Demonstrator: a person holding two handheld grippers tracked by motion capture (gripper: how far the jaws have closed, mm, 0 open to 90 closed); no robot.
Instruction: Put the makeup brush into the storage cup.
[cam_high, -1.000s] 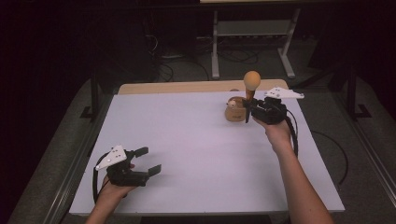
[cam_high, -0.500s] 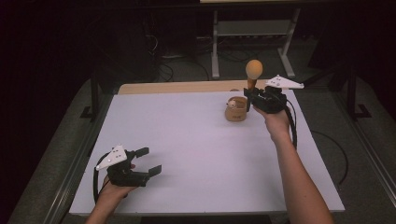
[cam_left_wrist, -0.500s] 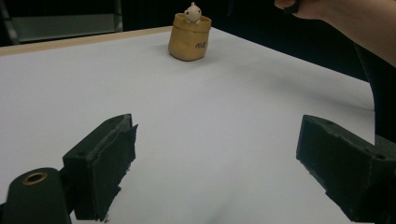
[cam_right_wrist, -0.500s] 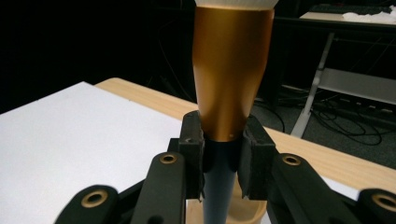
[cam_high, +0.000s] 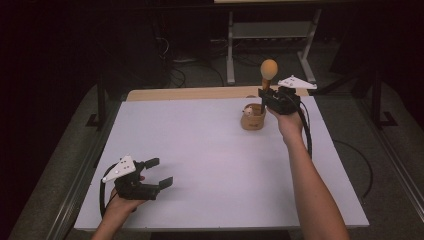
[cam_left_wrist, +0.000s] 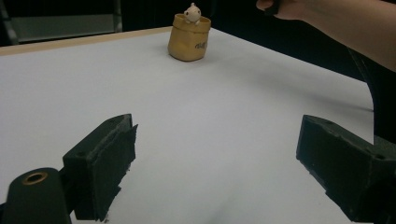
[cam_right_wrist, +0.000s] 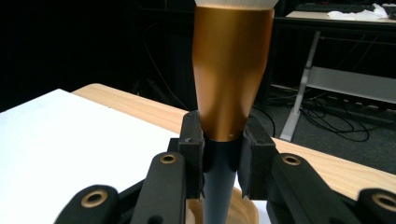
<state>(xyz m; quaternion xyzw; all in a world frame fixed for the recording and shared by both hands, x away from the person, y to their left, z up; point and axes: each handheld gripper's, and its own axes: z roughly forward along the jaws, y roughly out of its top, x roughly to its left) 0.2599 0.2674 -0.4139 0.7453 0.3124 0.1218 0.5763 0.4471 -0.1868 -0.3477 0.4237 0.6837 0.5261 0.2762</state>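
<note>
Nearest the person's edge of the white table (cam_high: 210, 165), the left gripper (cam_high: 162, 172) rests low at the near left, its jaws spread wide with nothing between them; in the left gripper view the two black pads stand far apart over bare tabletop, and the jaws point across the table toward the far right; the left hand (cam_high: 120, 207) grips the body from behind, with the grey three-cornered plate on top; farther off, past the middle of the table and near its far edge, sits a small tan pouch (cam_high: 253, 119) with a pale little figure (cam_left_wrist: 191, 13) poking out of its top; just beside the pouch, on its right, the right gripper (cam_right_wrist: 222, 161) is held above the table, its jaws clamped tight on the dark handle of a makeup brush (cam_right_wrist: 231, 74); the brush stands upright, its copper-coloured ferrule widening above the pads and its rounded head (cam_high: 269, 67) topmost, above the table's far wooden edge (cam_high: 190, 93)
</note>
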